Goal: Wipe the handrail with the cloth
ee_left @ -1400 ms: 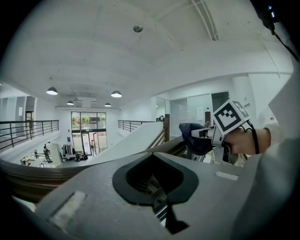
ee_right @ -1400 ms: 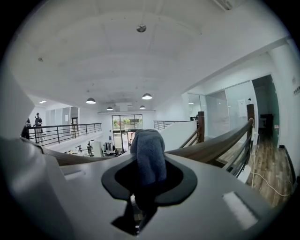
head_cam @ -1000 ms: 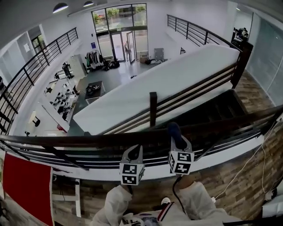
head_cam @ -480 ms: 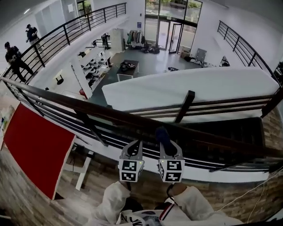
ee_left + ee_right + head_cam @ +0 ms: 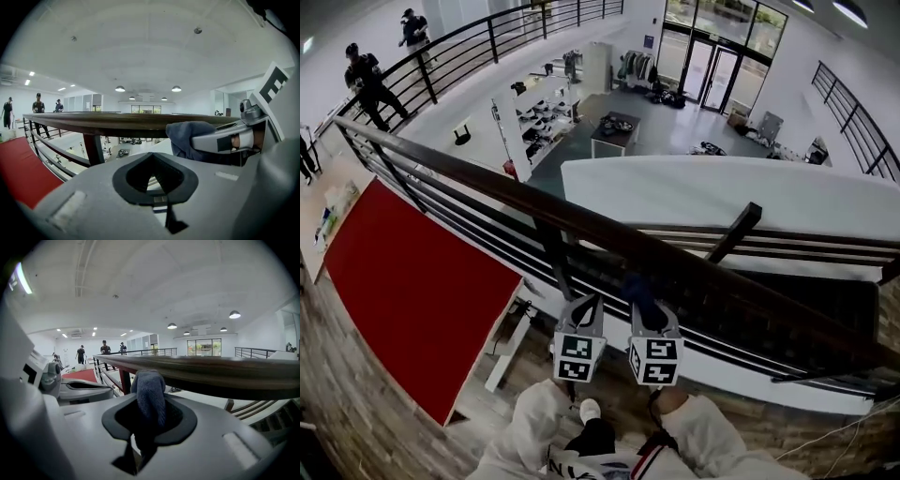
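A dark wooden handrail (image 5: pixel 487 187) runs from upper left to lower right across the head view. My right gripper (image 5: pixel 643 307) is shut on a dark blue cloth (image 5: pixel 637 288), and the cloth's bunched top presses against the near side of the rail. In the right gripper view the cloth (image 5: pixel 150 390) sticks up from between the jaws just under the handrail (image 5: pixel 211 371). My left gripper (image 5: pixel 585 307) sits close beside it on the left, just short of the rail, shut with nothing in it. The left gripper view shows the handrail (image 5: pixel 117 123) and the cloth (image 5: pixel 187 136) to the right.
Below the rail run horizontal metal bars and a dark post (image 5: pixel 553 251). A red panel (image 5: pixel 403 281) lies at the lower left. Beyond the rail is a drop to the ground floor. People (image 5: pixel 366 80) stand at a far railing at upper left. Stairs descend at right.
The head view has swung left along the rail; the red panel fills more of the lower left. Both grippers stay side by side at the rail, the cloth still held.
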